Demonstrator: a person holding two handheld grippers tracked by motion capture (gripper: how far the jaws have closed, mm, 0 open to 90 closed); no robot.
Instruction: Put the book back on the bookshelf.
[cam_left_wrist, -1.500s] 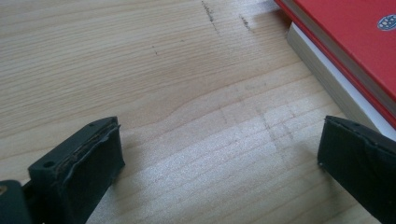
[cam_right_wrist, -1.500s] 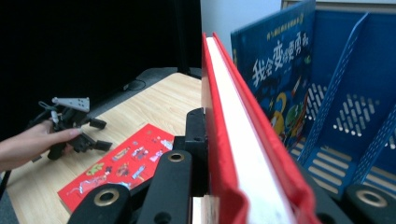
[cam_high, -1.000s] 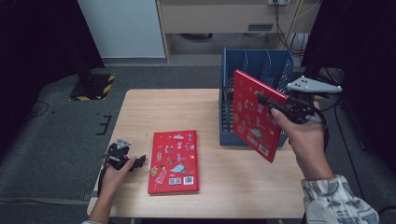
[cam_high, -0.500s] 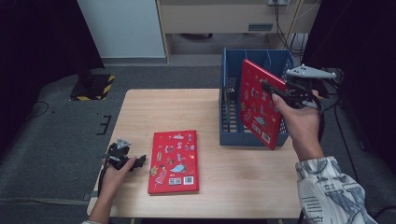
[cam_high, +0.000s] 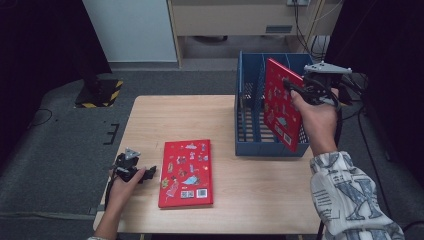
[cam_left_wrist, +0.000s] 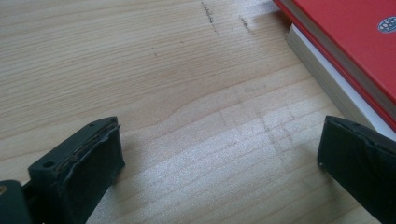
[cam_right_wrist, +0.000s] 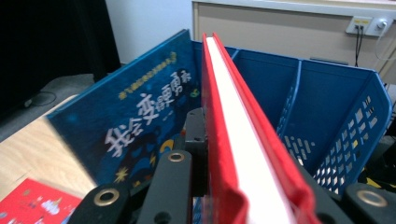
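Note:
A red picture book (cam_high: 280, 107) stands tilted on edge in the blue slotted bin (cam_high: 250, 145) at the table's right. My right gripper (cam_high: 295, 90) is shut on its upper part. Along that gripper's jaws (cam_right_wrist: 219, 140) the red book (cam_right_wrist: 233, 154) runs edge-on, its white page block showing. A blue book (cam_right_wrist: 135, 130) leans in the bin (cam_right_wrist: 336, 116) just left of it. A second red book (cam_high: 186, 172) lies flat near the front of the table. My left gripper (cam_high: 145, 174) rests on the wood left of it, open (cam_left_wrist: 219, 172), with the book's corner (cam_left_wrist: 345, 51) just beyond its right jaw.
The wooden table (cam_high: 200, 115) has bare room at its back left and front right. Behind it stand a white panel (cam_high: 130, 30) and a beige cabinet (cam_high: 235, 20). A yellow-and-black striped base (cam_high: 97, 92) sits on the grey floor, and cables (cam_high: 350, 85) trail behind the bin.
My right hand has carried the red book away from the table's front and into the bin, turning it more upright. The left hand and the flat book have stayed put.

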